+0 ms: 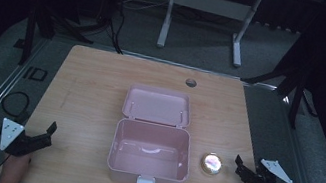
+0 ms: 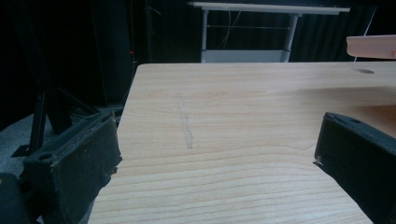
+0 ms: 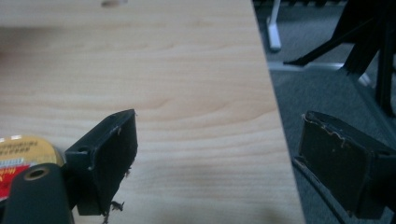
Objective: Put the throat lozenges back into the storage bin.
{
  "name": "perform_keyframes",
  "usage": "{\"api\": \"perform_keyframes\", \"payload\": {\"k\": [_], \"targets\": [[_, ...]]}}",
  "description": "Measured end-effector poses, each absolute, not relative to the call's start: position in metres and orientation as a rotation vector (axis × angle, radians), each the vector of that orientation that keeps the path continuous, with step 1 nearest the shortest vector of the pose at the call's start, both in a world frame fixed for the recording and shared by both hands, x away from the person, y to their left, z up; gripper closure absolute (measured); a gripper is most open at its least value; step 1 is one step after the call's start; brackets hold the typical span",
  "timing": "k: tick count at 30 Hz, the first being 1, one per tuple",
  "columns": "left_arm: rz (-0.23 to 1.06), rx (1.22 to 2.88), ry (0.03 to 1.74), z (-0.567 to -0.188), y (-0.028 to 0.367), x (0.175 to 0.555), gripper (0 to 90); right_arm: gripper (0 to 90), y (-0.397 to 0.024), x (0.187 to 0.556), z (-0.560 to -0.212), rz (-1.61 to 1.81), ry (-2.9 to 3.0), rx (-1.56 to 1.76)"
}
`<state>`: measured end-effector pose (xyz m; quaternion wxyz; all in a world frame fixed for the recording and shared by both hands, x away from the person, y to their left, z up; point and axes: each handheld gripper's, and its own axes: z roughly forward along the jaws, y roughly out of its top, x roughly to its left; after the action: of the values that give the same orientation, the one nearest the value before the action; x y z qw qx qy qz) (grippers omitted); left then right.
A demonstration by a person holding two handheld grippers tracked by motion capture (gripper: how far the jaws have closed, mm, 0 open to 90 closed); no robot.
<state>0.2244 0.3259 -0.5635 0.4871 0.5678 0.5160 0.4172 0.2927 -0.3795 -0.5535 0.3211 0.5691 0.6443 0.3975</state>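
Inspector: What is recorded at the left?

Clerk: The left gripper (image 1: 44,134) is held at the near left corner of the table (image 1: 91,84), jaws spread wide, nothing between them.

Inspector: And the middle?

Clerk: A pink box (image 1: 150,152) is noted at the near centre, its lid (image 1: 157,105) laid open toward the far side.

Inspector: The right?

Clerk: A round tin (image 1: 211,163) lies just right of the box. The right gripper (image 1: 245,168) is seen near the tin at the table's right edge, jaws spread and empty.
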Motion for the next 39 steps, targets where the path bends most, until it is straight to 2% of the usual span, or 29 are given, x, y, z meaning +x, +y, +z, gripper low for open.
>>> {"api": "perform_keyframes", "payload": {"k": [8,16,26,31,32,39], "targets": [[1.008,1.380,1.254,-0.564,0.327,0.224,0.5,11.6,-0.373,0.299,-0.555,0.947,1.789,1.483],[1.007,1.375,1.257,-0.564,0.327,0.224,0.5,11.6,-0.377,0.307,-0.553,0.900,1.919,1.618],[1.006,1.378,1.259,-0.564,0.327,0.225,0.5,11.6,-0.376,0.307,-0.527,0.621,2.202,1.659],[1.005,1.377,1.260,-0.564,0.327,0.225,0.5,11.7,-0.377,0.309,-0.518,0.502,2.341,1.634],[1.006,1.376,1.261,-0.564,0.327,0.225,0.5,14.7,-0.377,0.309,-0.517,0.479,2.361,1.615],[1.005,1.377,1.259,-0.564,0.327,0.225,0.5,12.9,-0.369,0.310,-0.513,0.204,2.655,1.424]]}}
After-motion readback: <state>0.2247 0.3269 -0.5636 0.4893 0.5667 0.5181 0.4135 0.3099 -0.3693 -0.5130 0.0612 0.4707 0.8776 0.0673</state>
